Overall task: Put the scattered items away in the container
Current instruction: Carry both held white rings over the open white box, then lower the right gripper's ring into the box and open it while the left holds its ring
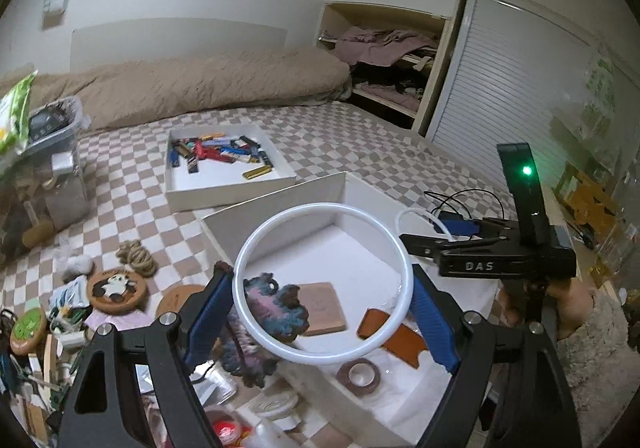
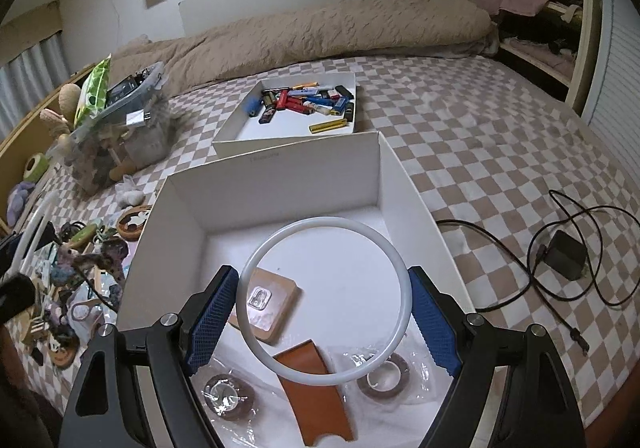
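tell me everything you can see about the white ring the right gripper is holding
The white ring is a plain, smooth hoop, matte and plastic-looking, unbroken all round. The right gripper clamps it between its blue textured pads, which press on its left and right edges. It hangs over the open white box, above a tan square pad, a brown leather piece and tape rolls, apparently touching none.

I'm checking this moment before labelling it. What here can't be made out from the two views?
- Left wrist view: the knitted piece is partly covered by the white ring and the left gripper.
- Right wrist view: the brown leather piece is cut off by the bottom edge.
- Both views: lighter labels in the far tray are too small.
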{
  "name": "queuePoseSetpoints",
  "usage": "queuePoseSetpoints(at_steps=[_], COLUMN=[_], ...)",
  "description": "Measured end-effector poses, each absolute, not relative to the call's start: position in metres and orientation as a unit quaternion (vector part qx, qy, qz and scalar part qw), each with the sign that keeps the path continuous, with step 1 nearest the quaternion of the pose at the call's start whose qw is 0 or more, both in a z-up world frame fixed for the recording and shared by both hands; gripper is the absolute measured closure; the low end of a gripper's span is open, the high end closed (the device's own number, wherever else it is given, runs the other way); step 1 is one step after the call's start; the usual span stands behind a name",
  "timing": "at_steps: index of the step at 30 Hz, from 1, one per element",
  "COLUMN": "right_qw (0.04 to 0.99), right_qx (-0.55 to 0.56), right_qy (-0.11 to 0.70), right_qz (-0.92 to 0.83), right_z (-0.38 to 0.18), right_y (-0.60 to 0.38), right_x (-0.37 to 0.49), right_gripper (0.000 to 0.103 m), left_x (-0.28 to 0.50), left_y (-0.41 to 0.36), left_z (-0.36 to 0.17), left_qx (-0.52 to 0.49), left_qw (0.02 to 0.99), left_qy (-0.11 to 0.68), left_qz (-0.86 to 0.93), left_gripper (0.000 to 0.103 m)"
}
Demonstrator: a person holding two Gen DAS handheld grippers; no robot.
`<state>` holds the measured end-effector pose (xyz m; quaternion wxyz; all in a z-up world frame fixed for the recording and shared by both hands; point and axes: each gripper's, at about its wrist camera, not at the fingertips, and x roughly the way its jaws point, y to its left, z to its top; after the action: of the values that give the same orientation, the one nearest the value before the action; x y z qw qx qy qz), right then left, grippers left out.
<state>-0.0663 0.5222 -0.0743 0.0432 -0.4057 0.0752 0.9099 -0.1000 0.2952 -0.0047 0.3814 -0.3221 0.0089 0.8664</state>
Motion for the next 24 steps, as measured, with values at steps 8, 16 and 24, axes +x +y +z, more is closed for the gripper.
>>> queuePoseSetpoints(at_steps=[8, 16, 24], right_qw=[0.041, 0.044, 0.059], right_qx=[-0.417, -0.425, -0.434], right_qy=[0.065, 0.06, 0.064], right_qz=[0.906, 0.902, 0.897], right_z=[-0.078, -0.083, -0.093], right_y=[0.516, 0.508, 0.507], right_x=[-0.073, -0.083, -0.088], right_gripper=[0.018, 0.018, 0.005], left_x=[-0.102, -0.095, -0.089], left_y=[0.249, 0.221, 0.221], left_z=[-0.02, -0.033, -0.031], left_qx=[-0.332, -0.332, -0.313], left_qw=[0.37, 0.372, 0.384], left_qy=[0.003, -0.007, -0.004], left_qz=[0.868, 0.867, 0.868], left_gripper=[0.019, 0.019, 0.019])
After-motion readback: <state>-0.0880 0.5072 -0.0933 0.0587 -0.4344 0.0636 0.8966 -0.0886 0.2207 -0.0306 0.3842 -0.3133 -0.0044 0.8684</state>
